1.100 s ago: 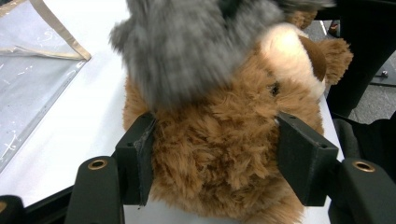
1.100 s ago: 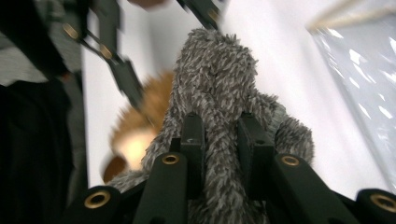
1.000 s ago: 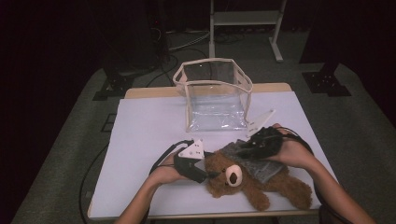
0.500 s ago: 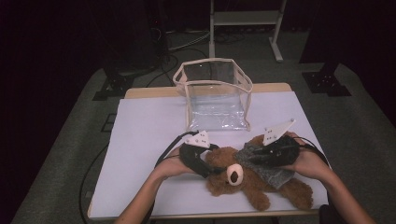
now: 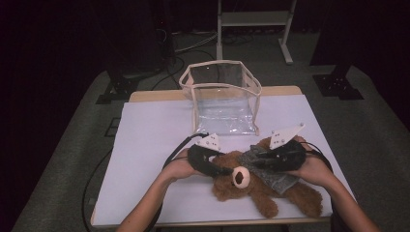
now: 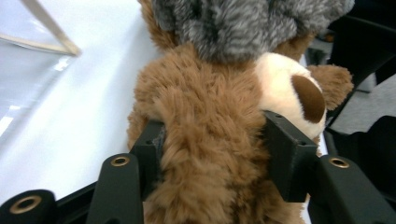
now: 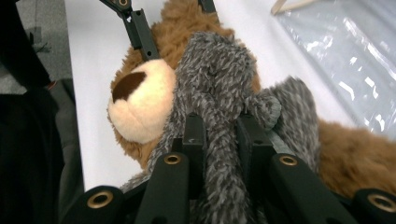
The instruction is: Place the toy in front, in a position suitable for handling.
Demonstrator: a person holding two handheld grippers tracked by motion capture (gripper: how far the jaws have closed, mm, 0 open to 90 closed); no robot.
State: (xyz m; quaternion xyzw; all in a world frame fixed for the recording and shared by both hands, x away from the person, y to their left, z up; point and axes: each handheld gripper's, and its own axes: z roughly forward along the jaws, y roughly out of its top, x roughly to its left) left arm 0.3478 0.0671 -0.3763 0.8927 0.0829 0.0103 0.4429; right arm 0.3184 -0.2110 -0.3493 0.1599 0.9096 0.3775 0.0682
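Down at the near edge of the white-covered table [image 5: 154, 140] lies a brown plush teddy bear [image 5: 270, 193] with a cream muzzle and dark brown nose, wearing a grey fuzzy knitted garment [image 5: 273, 169] across its upper body. It sits toward the right of the table, its legs stretching off to the near right.

At the bear's left, the left gripper [image 5: 220, 169] has just been closing — its black jaws now press into the brown fur of the head from both sides, seen close up in the left gripper view [image 6: 215, 144], where the fur bulges between the pads. The person's left hand [image 5: 179, 166] holds it low over the table.

From the right, the right gripper [image 5: 266, 162] comes in over the bear's chest. Its jaws stand narrow, pinching a fold of the grey garment — in the right gripper view [image 7: 219, 140] the fuzzy cloth is squeezed up between the two pads.

Farther back, just beyond the bear and near the table's middle, stands a clear plastic bag with a cream-coloured trim [image 5: 220, 94], upright with its top open, apart from both grippers.
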